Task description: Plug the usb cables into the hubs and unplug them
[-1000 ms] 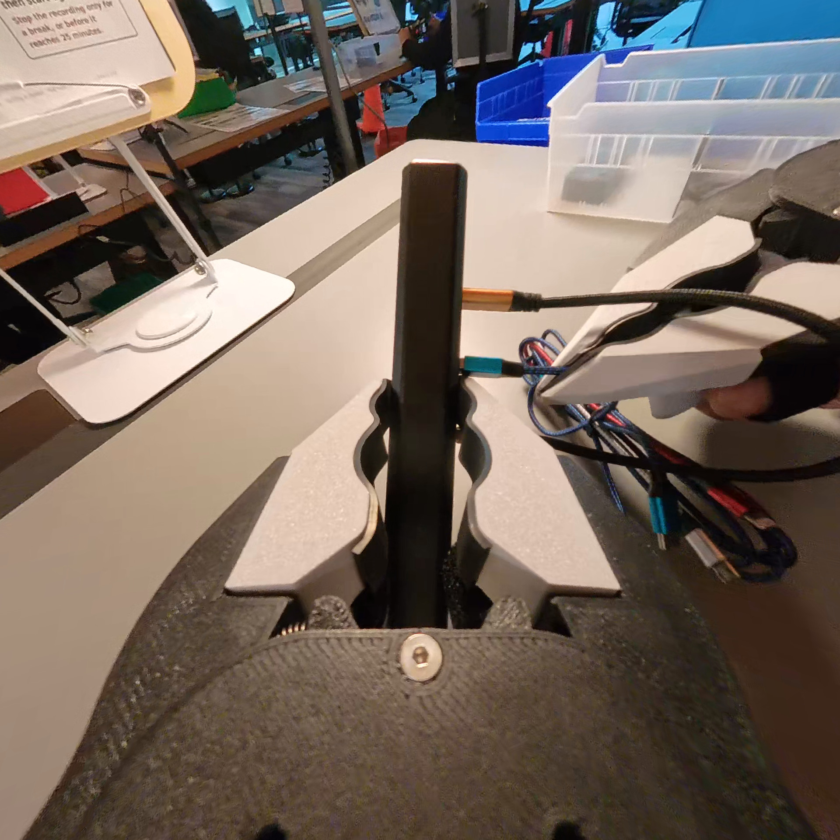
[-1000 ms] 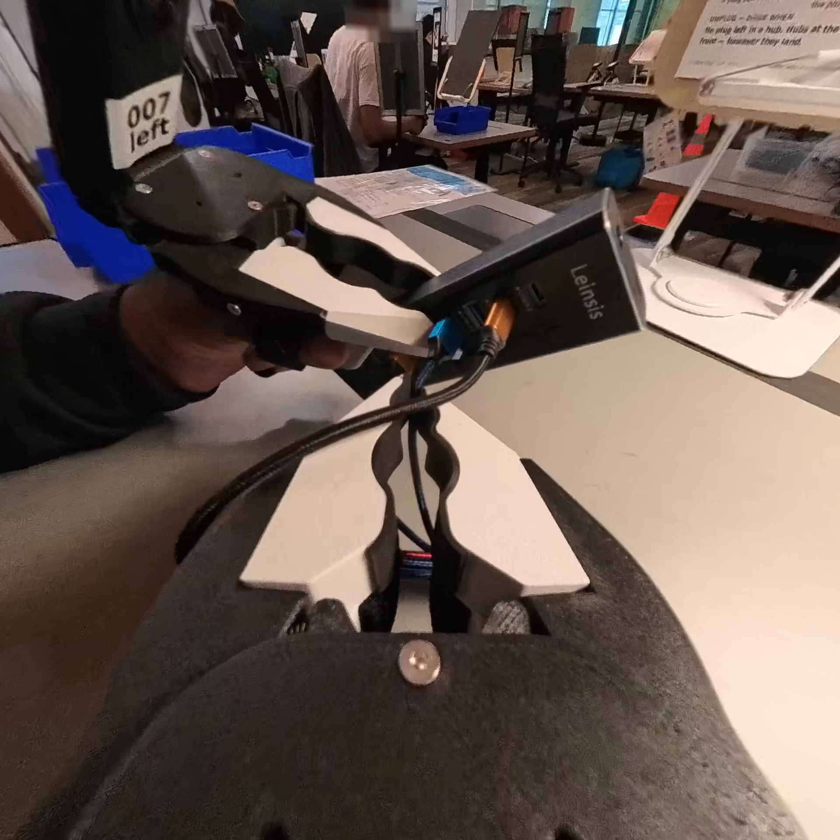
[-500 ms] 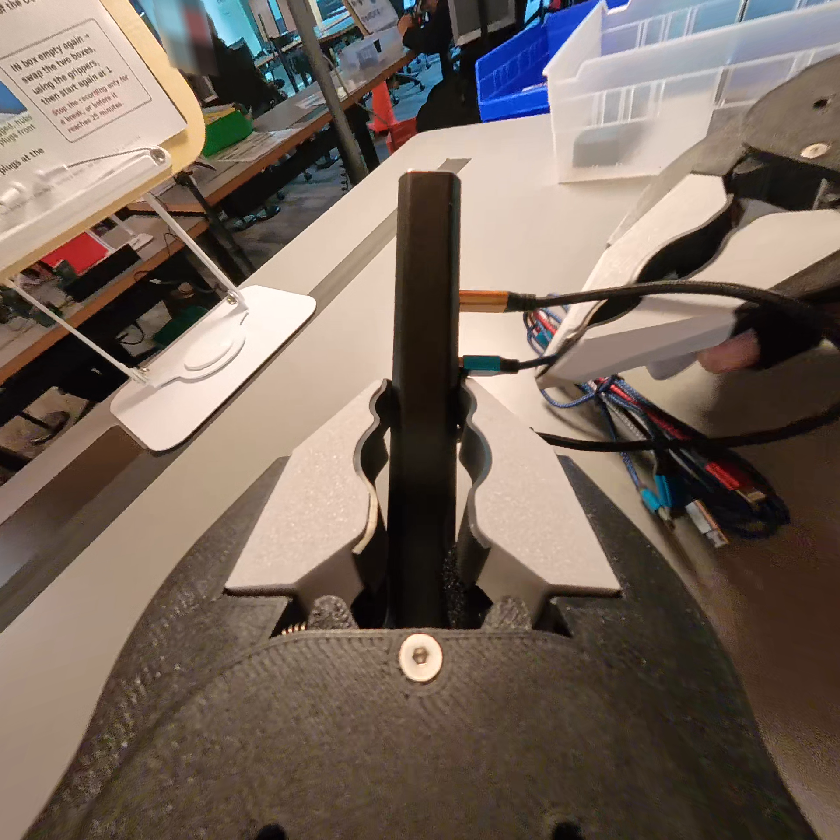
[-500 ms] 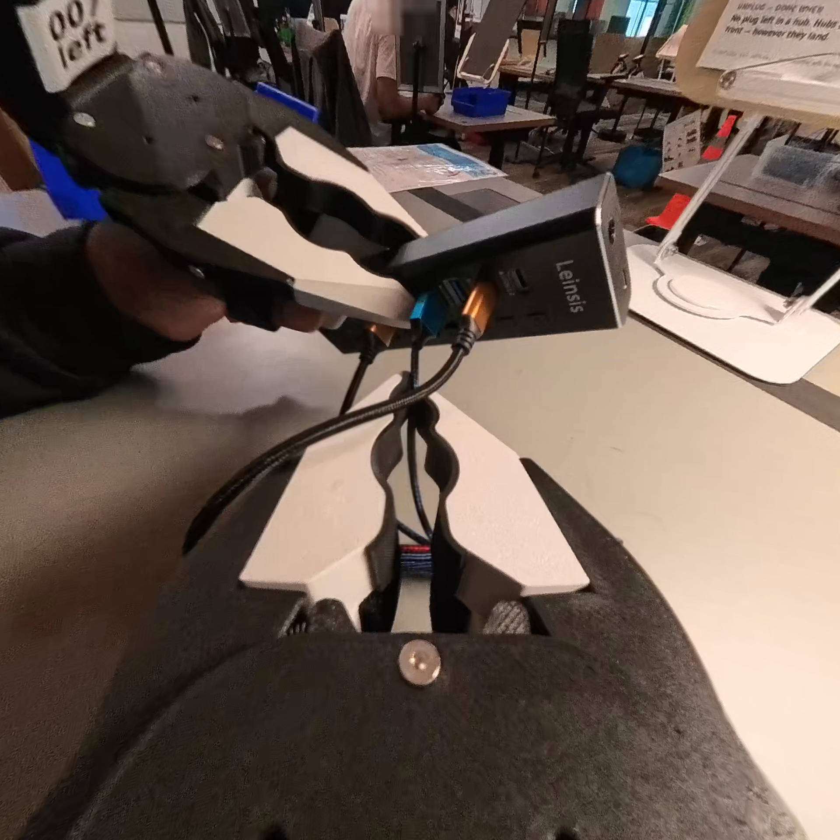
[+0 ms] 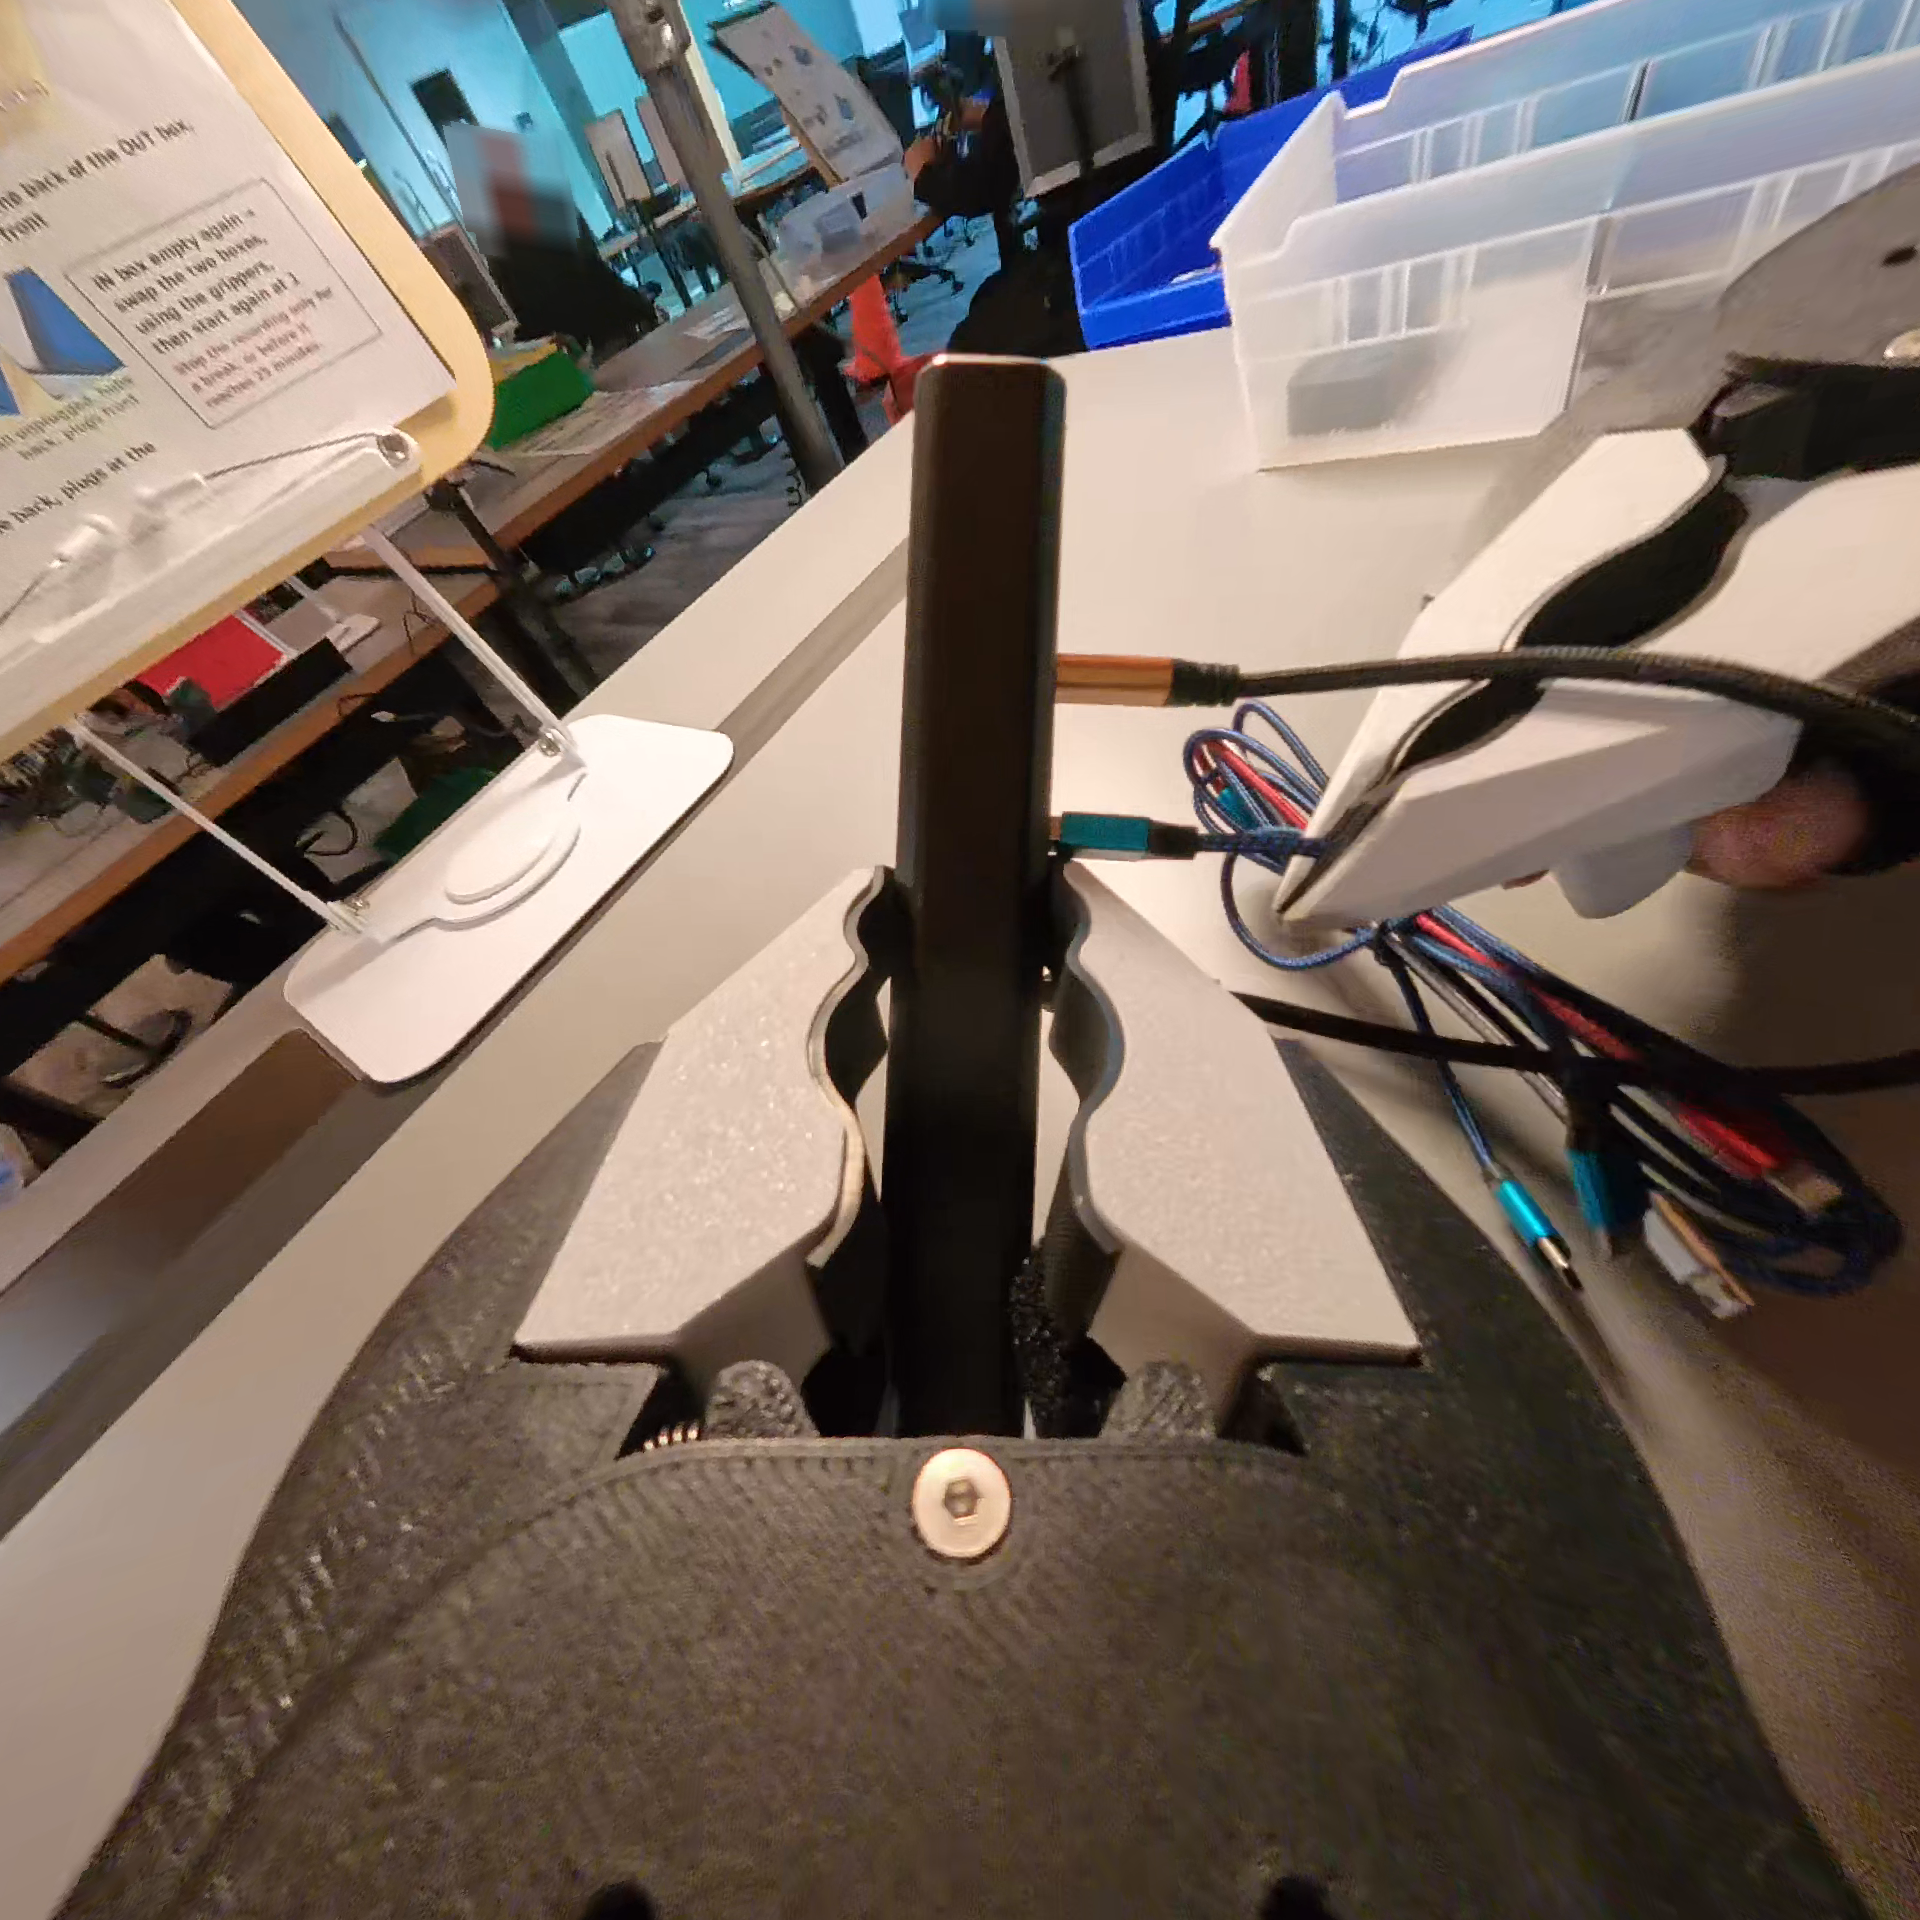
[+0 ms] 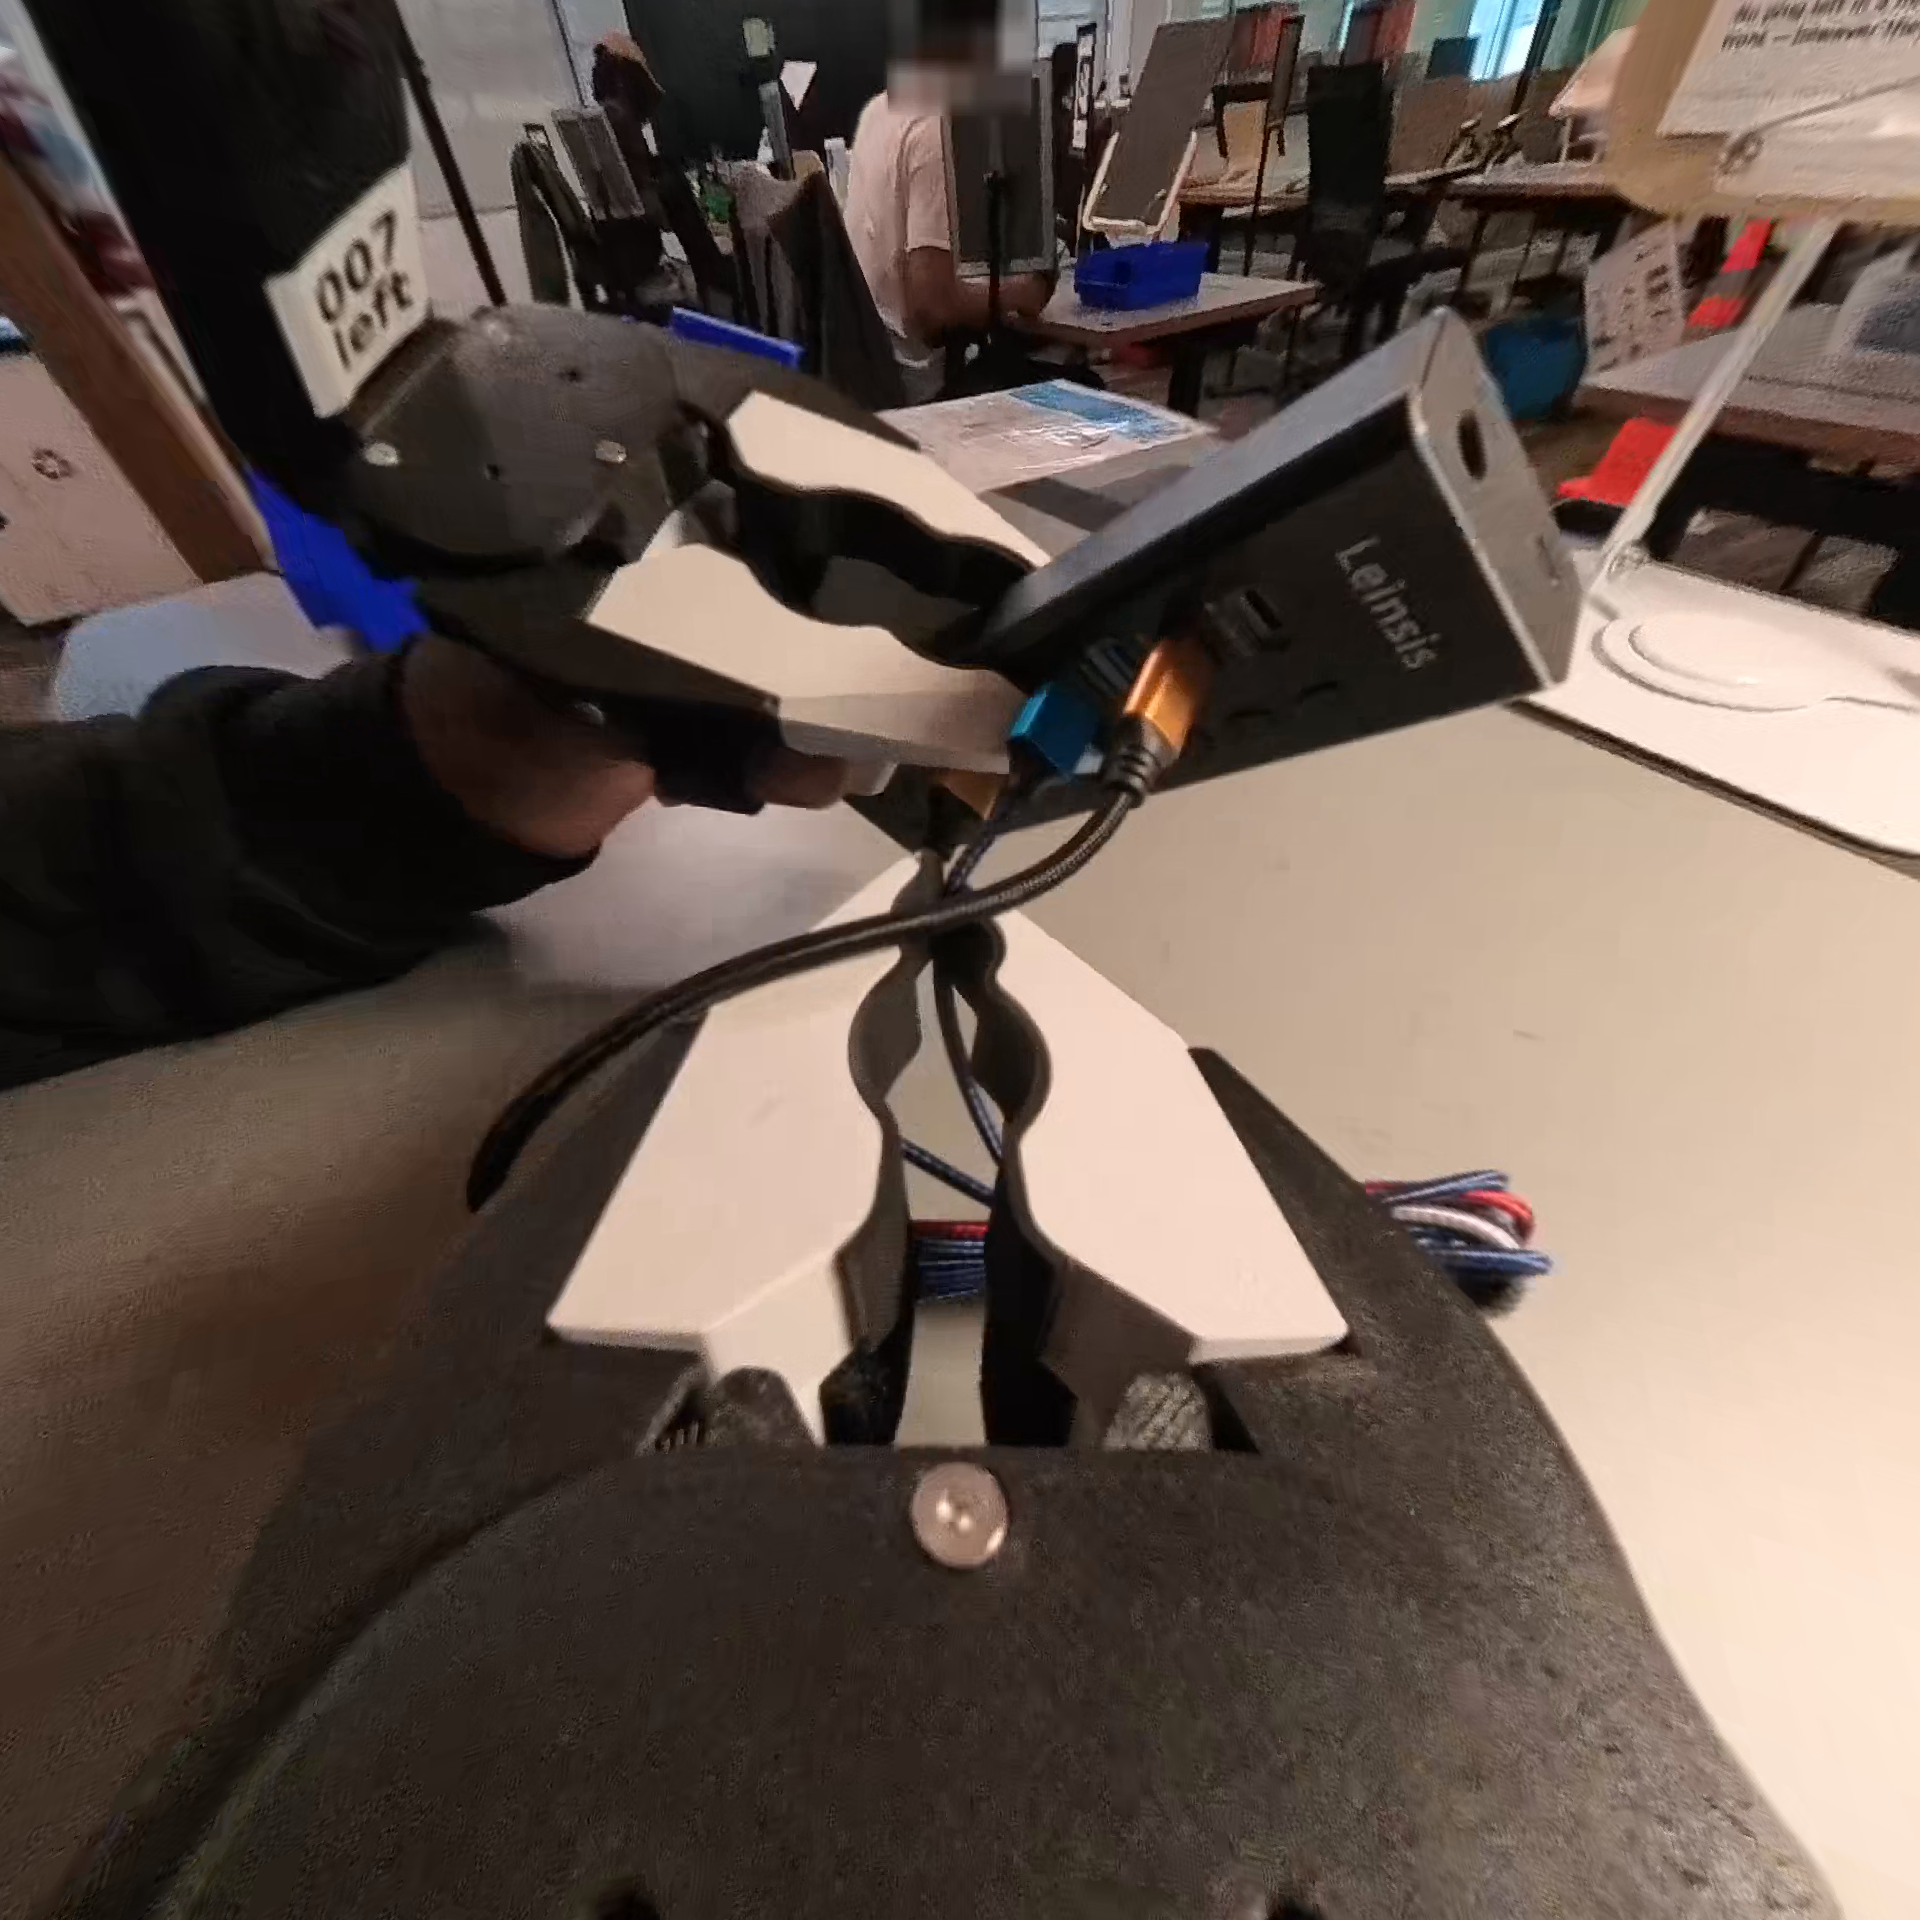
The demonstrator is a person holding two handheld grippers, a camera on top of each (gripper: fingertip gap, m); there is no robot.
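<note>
My left gripper is shut on a long black USB hub, held off the table and pointing away from me. An orange plug on a black cable and a blue plug on a blue braided cable sit in the hub's side ports. My right gripper is shut on the blue cable just behind its plug. The black cable lies over its left finger. The right gripper also shows in the left wrist view, and the left gripper and hub in the right wrist view.
A bundle of spare cables lies on the grey table under the right gripper. A white document stand base is at the left. A clear bin and a blue bin stand at the back. Tip to tip, the grippers are about 6 cm apart.
The left gripper has tilted the hub's far end up and brought it nearer the right gripper. Both plugs stay in the hub. Both grips are unchanged.
</note>
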